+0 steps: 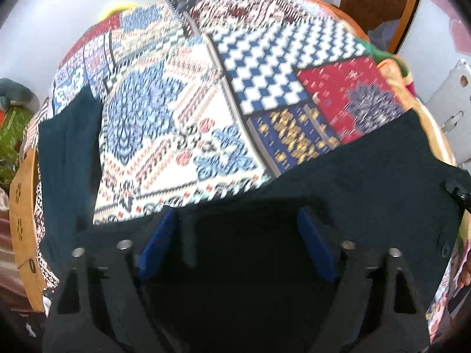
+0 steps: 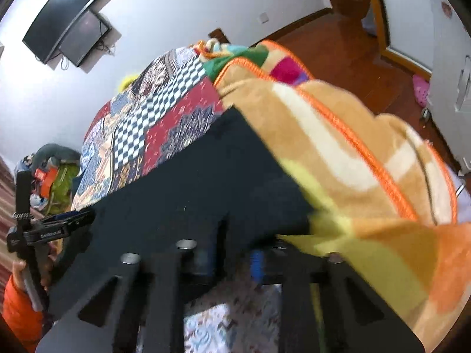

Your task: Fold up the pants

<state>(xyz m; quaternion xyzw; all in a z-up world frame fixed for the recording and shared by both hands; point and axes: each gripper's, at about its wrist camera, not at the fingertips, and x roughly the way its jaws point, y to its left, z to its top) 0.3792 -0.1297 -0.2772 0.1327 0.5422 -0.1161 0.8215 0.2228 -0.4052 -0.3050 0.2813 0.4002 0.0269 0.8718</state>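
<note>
the pants (image 1: 368, 182) lay on the bedspread (image 1: 182, 111) that covered the bed, spread along its near edge, with one leg (image 1: 67, 153) running away up the left side. the left gripper (image 1: 238, 232) stood over the near part of the pants, its fingers apart to either side of the cloth. the right gripper (image 2: 232, 260) sat at the near edge of the pants (image 2: 188, 194), fingers close together, with a blanket (image 2: 353, 158) lying just right of the pants and partly over that gripper. beyond the bed, two screens (image 2: 64, 20) hung on the wall (image 2: 188, 6). left of the bed a heap of things (image 2: 53, 173) sat on the floor.
</note>
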